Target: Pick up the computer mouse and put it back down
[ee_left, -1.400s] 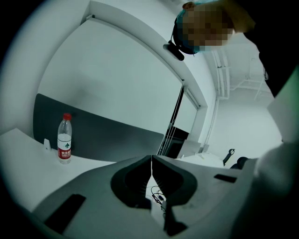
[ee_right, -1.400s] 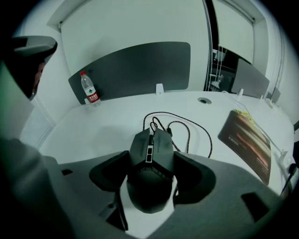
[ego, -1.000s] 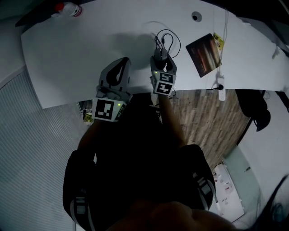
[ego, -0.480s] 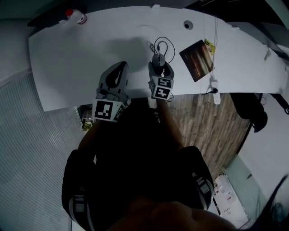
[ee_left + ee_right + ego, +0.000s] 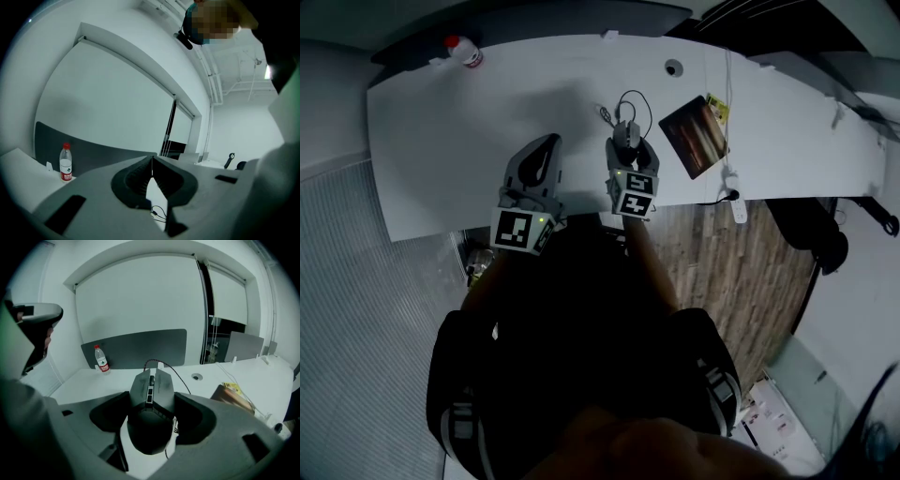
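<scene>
A dark grey wired computer mouse (image 5: pixel 151 404) sits between the jaws of my right gripper (image 5: pixel 152 416), which is shut on its sides. In the head view the mouse (image 5: pixel 625 133) and right gripper (image 5: pixel 629 142) are over the middle of the white desk (image 5: pixel 450 141), near its front edge. The mouse's cord (image 5: pixel 630 101) loops on the desk just beyond it. My left gripper (image 5: pixel 546 145) hovers to the left of the mouse, apart from it. Its jaws are shut with nothing between them (image 5: pixel 152 161).
A water bottle with a red cap (image 5: pixel 461 52) stands at the desk's far left corner. A brown pad (image 5: pixel 694 134) lies right of the mouse, a cable hole (image 5: pixel 674 67) behind it. A power strip (image 5: pixel 733 187) hangs at the front edge. A grey divider (image 5: pixel 140 348) backs the desk.
The head view has shifted, so the desk sits higher and smaller in the frame. Both grippers keep their places relative to the desk, the right one still shut on the mouse.
</scene>
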`<state>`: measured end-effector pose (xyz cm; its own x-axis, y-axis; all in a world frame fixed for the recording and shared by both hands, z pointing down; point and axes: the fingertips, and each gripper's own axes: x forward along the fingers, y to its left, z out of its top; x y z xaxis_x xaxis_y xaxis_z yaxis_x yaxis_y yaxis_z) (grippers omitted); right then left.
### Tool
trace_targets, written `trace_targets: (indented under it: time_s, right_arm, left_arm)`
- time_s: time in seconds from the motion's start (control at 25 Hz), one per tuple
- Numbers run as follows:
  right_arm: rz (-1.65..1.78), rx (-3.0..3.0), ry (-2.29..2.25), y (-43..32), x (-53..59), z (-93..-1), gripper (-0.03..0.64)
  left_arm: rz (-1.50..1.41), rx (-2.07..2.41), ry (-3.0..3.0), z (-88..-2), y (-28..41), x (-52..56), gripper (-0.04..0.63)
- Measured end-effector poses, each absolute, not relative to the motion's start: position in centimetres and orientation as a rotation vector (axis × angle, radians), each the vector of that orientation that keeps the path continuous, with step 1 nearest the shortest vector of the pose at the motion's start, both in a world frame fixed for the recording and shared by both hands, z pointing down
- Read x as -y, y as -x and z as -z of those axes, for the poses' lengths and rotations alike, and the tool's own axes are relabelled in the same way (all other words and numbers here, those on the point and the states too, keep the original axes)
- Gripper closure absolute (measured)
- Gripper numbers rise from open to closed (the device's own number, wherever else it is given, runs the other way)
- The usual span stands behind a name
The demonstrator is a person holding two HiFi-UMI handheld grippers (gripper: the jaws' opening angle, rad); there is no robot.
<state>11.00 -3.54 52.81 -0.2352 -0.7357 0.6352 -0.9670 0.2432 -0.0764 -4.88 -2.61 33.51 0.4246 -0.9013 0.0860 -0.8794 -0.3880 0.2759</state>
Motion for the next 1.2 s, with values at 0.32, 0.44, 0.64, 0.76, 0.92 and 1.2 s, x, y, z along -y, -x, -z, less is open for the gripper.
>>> trace_targets:
  time_s: [0.32,0.44,0.64,0.76,0.92,1.2]
  right_arm:
    - [-0.598,2.107,-1.599,-11.5,2.6,-49.0,0.333]
    - [-0.579,2.127,-1.616,-11.6,2.4,-47.6,0.333]
    - [-0.553,2.163,-1.636,-11.5,1.7,-45.4,0.333]
    - [-0.531,2.184,-1.644,-11.4,1.5,-44.1,0.333]
    - [-0.493,2.219,-1.656,-11.2,1.3,-42.3,0.333]
    - [-0.436,2.293,-1.678,-10.6,0.9,-39.0,0.333]
  left_arm:
    - [0.14,1.546,-2.439,-31.7,4.5,1.3,0.589]
    - [0.144,1.543,-2.443,-31.4,4.5,0.9,0.589]
    - [0.145,1.536,-2.45,-31.0,4.4,0.4,0.591]
    - [0.158,1.544,-2.466,-30.2,4.4,0.3,0.589]
    - [0.159,1.557,-2.485,-29.7,4.7,0.3,0.589]
    - [0.17,1.553,-2.489,-29.5,4.7,0.2,0.591]
